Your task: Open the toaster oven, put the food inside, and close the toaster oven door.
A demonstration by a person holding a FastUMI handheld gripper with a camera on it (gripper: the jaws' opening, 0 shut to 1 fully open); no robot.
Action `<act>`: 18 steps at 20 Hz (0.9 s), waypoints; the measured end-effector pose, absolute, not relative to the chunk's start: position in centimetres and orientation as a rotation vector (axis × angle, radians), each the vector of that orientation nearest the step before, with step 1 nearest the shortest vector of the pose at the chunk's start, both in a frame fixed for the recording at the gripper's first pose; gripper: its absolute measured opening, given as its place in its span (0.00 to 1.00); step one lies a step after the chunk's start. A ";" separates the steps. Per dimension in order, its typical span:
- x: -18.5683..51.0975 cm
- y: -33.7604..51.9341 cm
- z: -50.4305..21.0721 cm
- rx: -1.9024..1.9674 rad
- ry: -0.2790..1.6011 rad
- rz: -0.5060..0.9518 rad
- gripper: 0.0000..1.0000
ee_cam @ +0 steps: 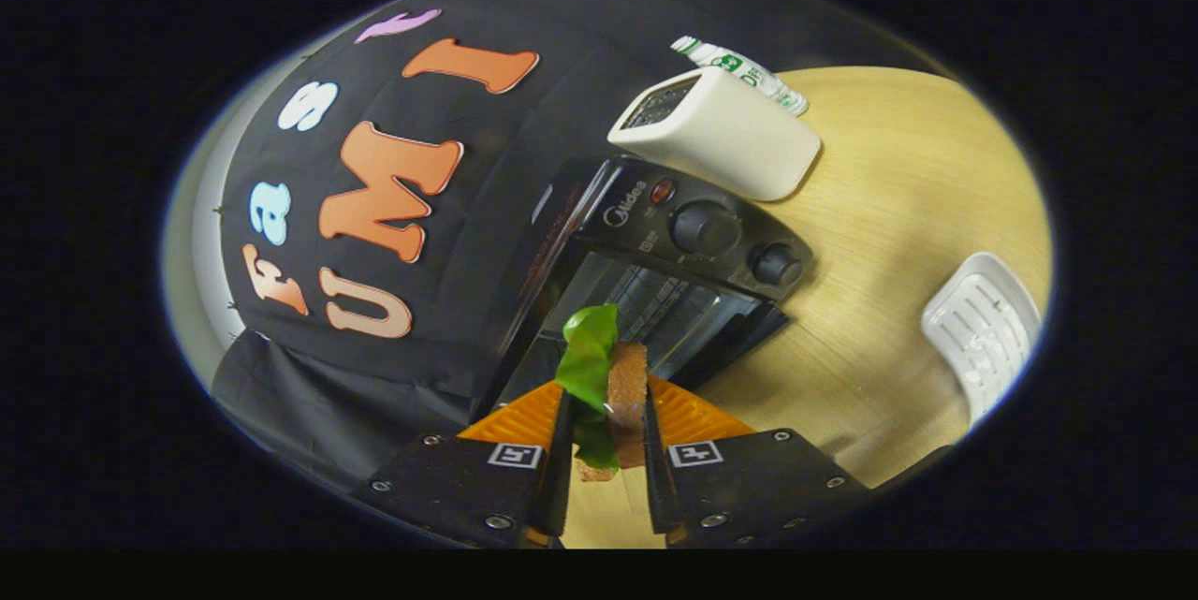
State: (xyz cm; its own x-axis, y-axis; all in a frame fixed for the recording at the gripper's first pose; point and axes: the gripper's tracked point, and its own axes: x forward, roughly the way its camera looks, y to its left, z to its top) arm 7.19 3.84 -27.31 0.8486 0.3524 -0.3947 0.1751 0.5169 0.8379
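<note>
My gripper [606,403] is shut on a piece of food [625,389]: a brown slice with a green leaf [588,361] beside it, standing up between the two fingers. Just beyond the fingers stands the black toaster oven [674,254]. Its glass door [725,338] hangs open, and the wire rack inside shows. Two round knobs [704,227] sit on the control panel. The food is held in front of the oven's opening, outside it.
A white box-shaped container [721,134] sits on top of the oven, with a white and green bottle [744,71] lying behind it. A white ribbed tray [983,324] rests on the wooden table [898,207] to the right of the oven.
</note>
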 end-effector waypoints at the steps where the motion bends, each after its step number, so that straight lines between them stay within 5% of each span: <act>1: 8.1 4.4 -27.7 1.054 0.565 0.108 0.35; 10: 13.2 5.8 -30.1 1.235 0.473 -0.040 0.35; 16: 12.5 7.5 -31.0 1.200 0.530 -0.105 0.48; 18: 12.2 7.6 -31.6 1.195 0.559 -0.133 0.69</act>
